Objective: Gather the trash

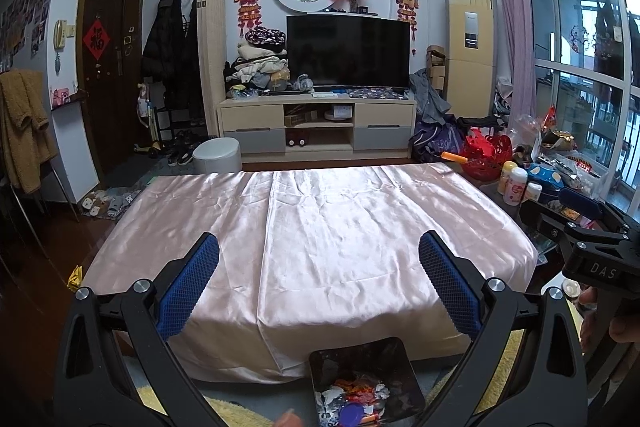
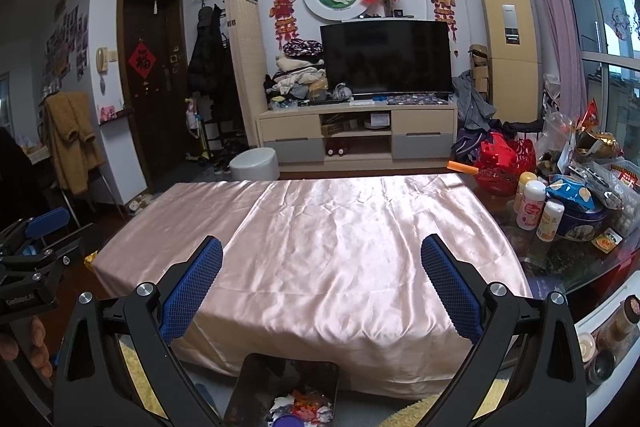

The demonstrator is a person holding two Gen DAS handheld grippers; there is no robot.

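Ahead of me the cloth-covered table (image 1: 320, 227) stretches away toward the TV stand (image 1: 318, 125), which carries the television (image 1: 348, 53). A stool (image 1: 217, 155) sits between them, to the left. At the table's near edge, on the floor, stands the trash bin (image 1: 366, 379) with scraps (image 1: 354, 399) inside. Bottles (image 2: 530, 205) and a tin (image 2: 582, 223) crowd the side table (image 2: 568, 259) to the right.

Left gripper (image 1: 319, 259) and right gripper (image 2: 321, 261) level, jaws spread wide.
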